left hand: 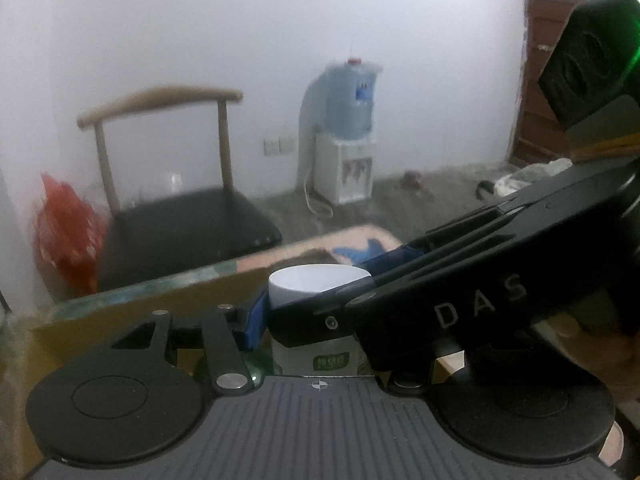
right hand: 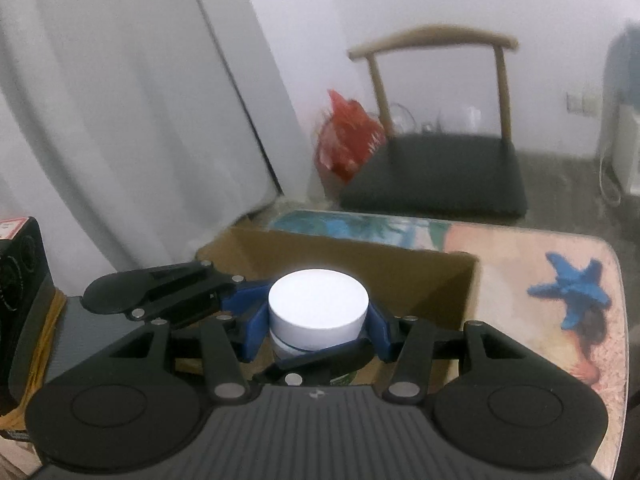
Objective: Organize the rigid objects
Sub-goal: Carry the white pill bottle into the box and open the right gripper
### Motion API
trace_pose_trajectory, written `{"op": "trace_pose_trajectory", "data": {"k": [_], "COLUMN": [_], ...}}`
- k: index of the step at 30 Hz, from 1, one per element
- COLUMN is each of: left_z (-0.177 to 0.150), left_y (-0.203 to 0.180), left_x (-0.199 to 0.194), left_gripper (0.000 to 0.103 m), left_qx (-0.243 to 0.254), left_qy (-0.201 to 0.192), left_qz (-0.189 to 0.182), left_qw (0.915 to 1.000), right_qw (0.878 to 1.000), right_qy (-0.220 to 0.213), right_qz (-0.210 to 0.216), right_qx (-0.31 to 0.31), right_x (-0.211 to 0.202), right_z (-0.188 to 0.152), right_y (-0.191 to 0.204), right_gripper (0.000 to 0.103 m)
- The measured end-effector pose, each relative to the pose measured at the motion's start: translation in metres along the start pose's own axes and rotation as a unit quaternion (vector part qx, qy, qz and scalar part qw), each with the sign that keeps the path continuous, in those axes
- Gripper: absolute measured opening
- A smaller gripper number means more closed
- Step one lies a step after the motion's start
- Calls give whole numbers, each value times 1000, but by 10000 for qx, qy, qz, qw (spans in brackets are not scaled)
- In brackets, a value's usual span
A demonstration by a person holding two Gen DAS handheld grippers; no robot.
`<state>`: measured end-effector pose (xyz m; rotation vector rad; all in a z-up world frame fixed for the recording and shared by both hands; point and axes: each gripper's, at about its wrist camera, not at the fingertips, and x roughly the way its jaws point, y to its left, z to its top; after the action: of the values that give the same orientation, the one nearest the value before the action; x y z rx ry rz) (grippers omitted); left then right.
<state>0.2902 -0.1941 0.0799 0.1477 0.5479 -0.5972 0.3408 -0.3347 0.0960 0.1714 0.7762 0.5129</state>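
A white-lidded jar with a green label is held upright over an open cardboard box. My right gripper is shut on the jar's white lid, blue pads on both sides. My left gripper is shut on the same jar lower down, its blue pad at the left; the right gripper's black body crosses over it from the right. The left gripper's fingers reach in from the left in the right wrist view.
The box stands on a table with a printed cloth showing a blue starfish. A black box sits at the left. Behind are a chair, a red bag, a water dispenser and a white curtain.
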Motion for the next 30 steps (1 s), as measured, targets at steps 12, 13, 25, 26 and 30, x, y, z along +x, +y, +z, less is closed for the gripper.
{"op": "trace_pose_trajectory", "data": {"k": [12, 13, 25, 26, 30], "left_z": [0, -1, -1, 0, 3], "left_y": [0, 1, -4, -3, -1], "left_x": [53, 54, 50, 51, 46], "left_gripper": [57, 59, 76, 78, 85], "left_qx": [157, 172, 415, 400, 318], "left_qy": [585, 663, 846, 852, 830], "left_qz": [223, 216, 245, 245, 282], "left_qw": [9979, 9974, 9952, 9953, 9956], "right_qw": [9979, 9972, 9929, 9929, 9932], "right_qy": [184, 187, 323, 324, 293], "right_qz": [-457, -518, -747, -748, -766], "right_qx": [-427, -501, -865, -867, -822], "right_x": [49, 53, 65, 65, 62], "right_z": [8, 9, 8, 8, 10], "right_y": [-36, -37, -27, -26, -24], "right_gripper": [55, 55, 55, 55, 55]}}
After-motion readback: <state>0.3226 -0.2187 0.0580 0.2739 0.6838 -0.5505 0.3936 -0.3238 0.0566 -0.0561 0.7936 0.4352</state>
